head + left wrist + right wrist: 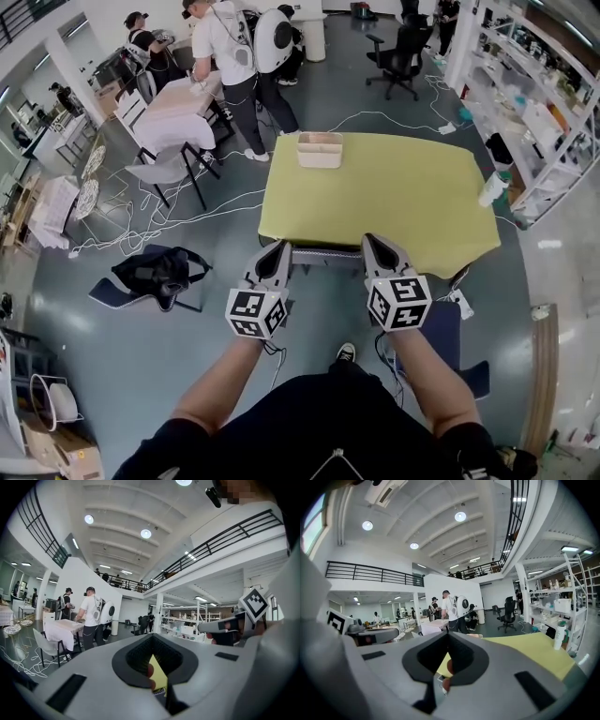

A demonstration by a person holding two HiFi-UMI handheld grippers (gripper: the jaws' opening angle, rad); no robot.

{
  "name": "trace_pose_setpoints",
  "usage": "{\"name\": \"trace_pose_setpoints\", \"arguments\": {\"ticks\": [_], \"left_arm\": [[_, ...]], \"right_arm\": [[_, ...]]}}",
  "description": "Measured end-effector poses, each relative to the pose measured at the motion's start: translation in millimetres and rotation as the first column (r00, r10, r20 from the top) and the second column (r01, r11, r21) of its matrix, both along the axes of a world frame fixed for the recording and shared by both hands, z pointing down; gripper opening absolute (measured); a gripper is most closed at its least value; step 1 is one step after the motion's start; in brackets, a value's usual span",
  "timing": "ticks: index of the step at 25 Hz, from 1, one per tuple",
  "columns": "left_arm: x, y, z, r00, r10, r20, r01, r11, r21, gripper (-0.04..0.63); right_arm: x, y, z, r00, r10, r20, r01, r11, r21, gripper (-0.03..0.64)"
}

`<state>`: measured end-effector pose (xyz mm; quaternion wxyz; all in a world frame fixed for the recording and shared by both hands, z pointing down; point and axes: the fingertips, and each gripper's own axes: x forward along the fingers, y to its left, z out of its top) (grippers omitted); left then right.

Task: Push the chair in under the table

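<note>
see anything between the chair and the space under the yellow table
Nothing visible does. The grey chair back sits at the near edge of the yellow-green rectangular table, between the shut left gripper and right gripper. What lies under the table is hidden.

The head view looks steeply down on the counter [375, 187], left tongs [279, 248] and right tongs [375, 244]. Each gripper view sits just behind its tongs, facing level across that same counter.
</note>
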<state>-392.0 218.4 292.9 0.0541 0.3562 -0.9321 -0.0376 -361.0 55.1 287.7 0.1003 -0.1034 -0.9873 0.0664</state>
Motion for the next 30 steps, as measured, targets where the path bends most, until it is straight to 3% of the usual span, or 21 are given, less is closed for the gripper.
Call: {"name": "trace_pose_setpoints", "arguments": {"ticks": [14,30], "left_arm": [[97.0,111.7,-0.8,0.998,0.063,0.005,-0.063,0.998,0.028,0.009],[193.6,164.6,6.1,0.992,0.120,-0.032,-0.118,0.991,0.060,0.009]], "right_arm": [[104.4,107.1,-12.9,0.996,0.084,0.030,-0.084,0.996,0.003,0.015],[218.5,177.7,1.4,0.993,0.106,-0.047,-0.105,0.994,0.024,0.015]]}}
